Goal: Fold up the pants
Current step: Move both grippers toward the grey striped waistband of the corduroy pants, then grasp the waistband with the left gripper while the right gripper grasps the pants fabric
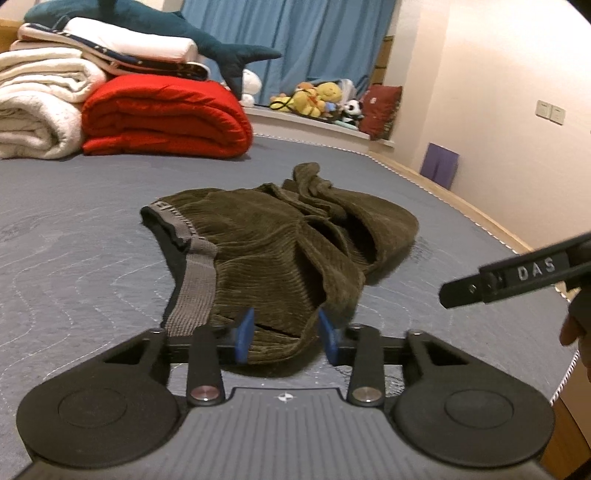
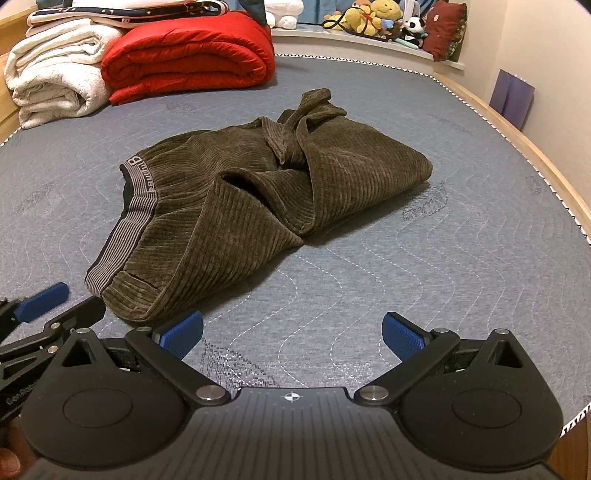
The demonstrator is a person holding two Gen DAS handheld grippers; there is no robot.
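Note:
Olive corduroy pants (image 1: 280,251) with a grey elastic waistband (image 1: 192,291) lie crumpled on the grey quilted mattress (image 1: 74,258). My left gripper (image 1: 286,338) is open, its blue pads on either side of the near waist corner of the pants, close above the mattress. My right gripper (image 2: 291,334) is open wide and empty above bare mattress (image 2: 369,277), just right of the pants (image 2: 258,192). The left gripper's fingers (image 2: 44,301) show at the left edge of the right wrist view. Part of the right gripper (image 1: 517,275) shows at the right of the left wrist view.
A folded red duvet (image 1: 166,114), white blankets (image 1: 37,107) and a plush shark (image 1: 147,26) are stacked at the far left of the bed. Stuffed toys (image 1: 317,98) sit on a window ledge. The bed's wooden edge (image 1: 480,218) and a wall run along the right.

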